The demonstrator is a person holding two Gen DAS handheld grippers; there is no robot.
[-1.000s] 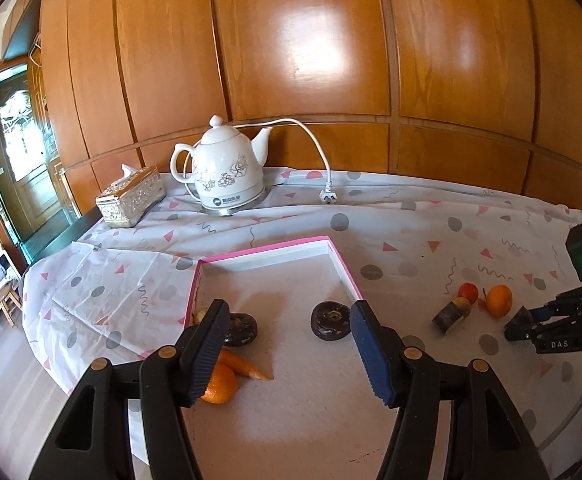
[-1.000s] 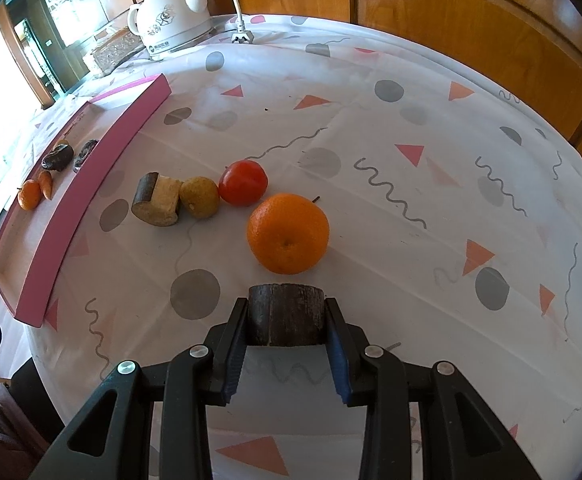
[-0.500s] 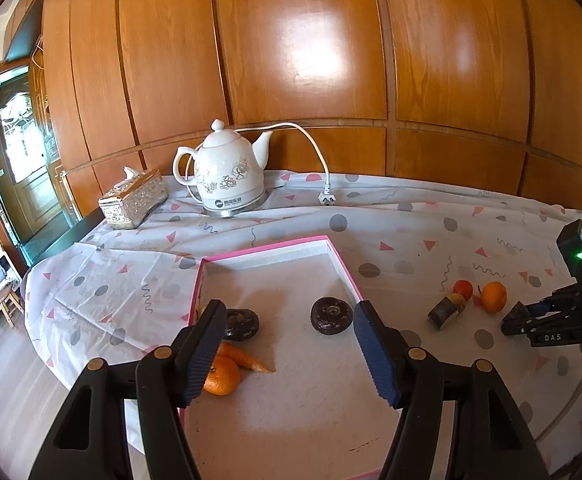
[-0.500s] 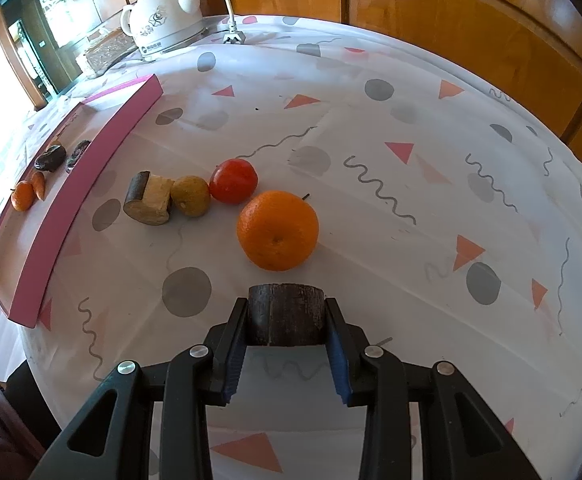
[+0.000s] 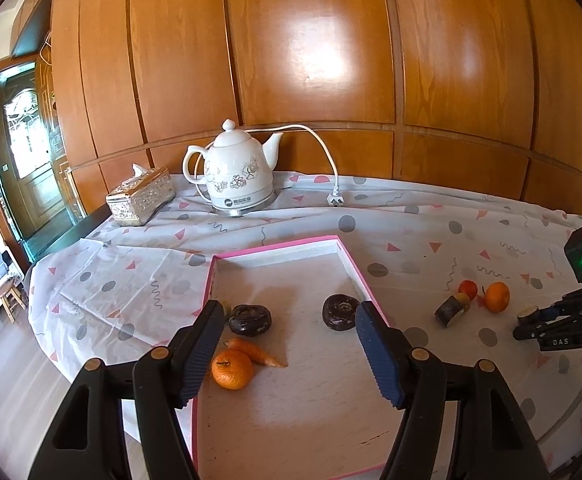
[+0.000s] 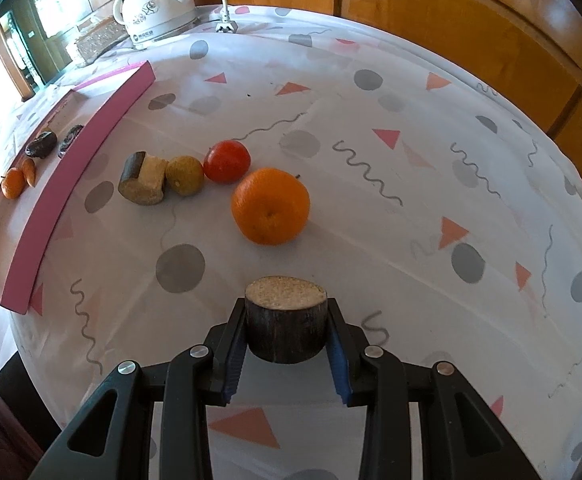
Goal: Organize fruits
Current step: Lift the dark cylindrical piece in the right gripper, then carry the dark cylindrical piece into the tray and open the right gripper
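Note:
My right gripper (image 6: 285, 308) is shut on a dark-skinned round chunk (image 6: 285, 330) with a pale cut top, held over the patterned tablecloth. Beyond it lie an orange (image 6: 270, 205), a red tomato (image 6: 227, 161), a yellow-brown round fruit (image 6: 185, 175) and a second dark chunk (image 6: 143, 178). The pink-rimmed tray (image 5: 349, 264) holds two dark ring-shaped pieces (image 5: 249, 319), a carrot (image 5: 255, 353) and a small orange (image 5: 231, 369). Over the tray's near half, my left gripper (image 5: 289, 312) has its jaws opening with nothing between them. The right gripper (image 5: 531, 322) also shows at the left wrist view's far right.
A white kettle (image 5: 239, 178) with its cord and plug (image 5: 337, 200) stands at the back by the wood-panelled wall. A patterned tissue box (image 5: 139, 198) sits to its left. The table's edge drops off at the left, toward a doorway.
The left jaws have spread wider and that view has pulled back slightly from the tray. The right gripper has tipped, so the chunk's pale cut face now shows.

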